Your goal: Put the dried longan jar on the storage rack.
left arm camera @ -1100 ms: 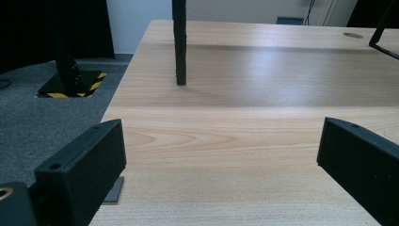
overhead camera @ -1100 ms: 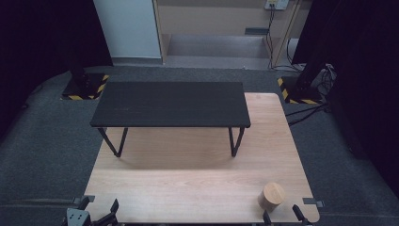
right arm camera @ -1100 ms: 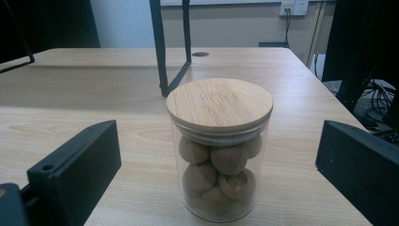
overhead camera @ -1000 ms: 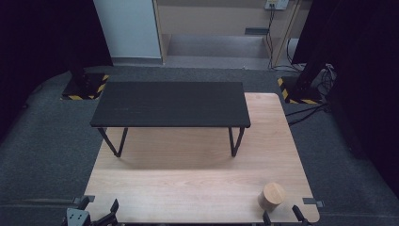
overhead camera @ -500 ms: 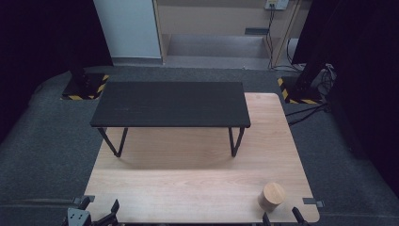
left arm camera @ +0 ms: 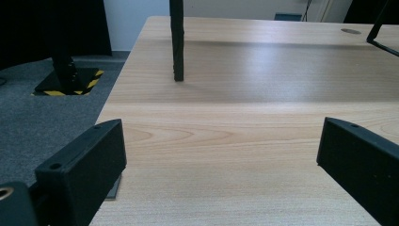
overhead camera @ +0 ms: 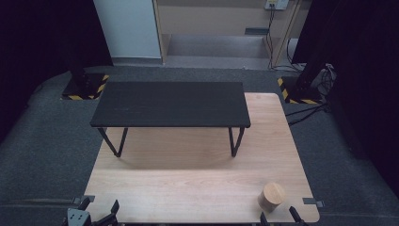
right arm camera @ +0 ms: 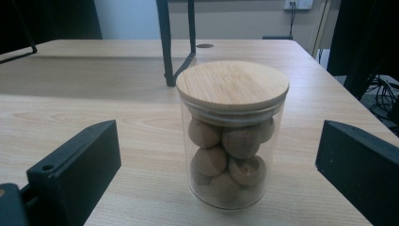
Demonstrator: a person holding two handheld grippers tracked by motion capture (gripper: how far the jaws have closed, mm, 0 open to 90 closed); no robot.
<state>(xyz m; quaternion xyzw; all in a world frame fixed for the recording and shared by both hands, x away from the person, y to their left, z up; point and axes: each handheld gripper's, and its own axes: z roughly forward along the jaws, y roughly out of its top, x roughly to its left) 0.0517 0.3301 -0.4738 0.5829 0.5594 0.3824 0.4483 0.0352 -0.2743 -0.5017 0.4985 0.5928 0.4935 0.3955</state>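
A glass jar with a round wooden lid holds several brown balls. It stands upright near the front right corner of the light wooden table, where the high view shows the jar. My right gripper is open, jaws wide on either side of the jar and short of it; the right gripper sits at the table's front edge. My left gripper is open over bare wood, and the high view has the left gripper at the front left corner.
A low black bench on thin black legs stands across the back half of the table. One bench leg rises ahead of the left gripper. Dark carpet surrounds the table, with striped post bases and cables beyond.
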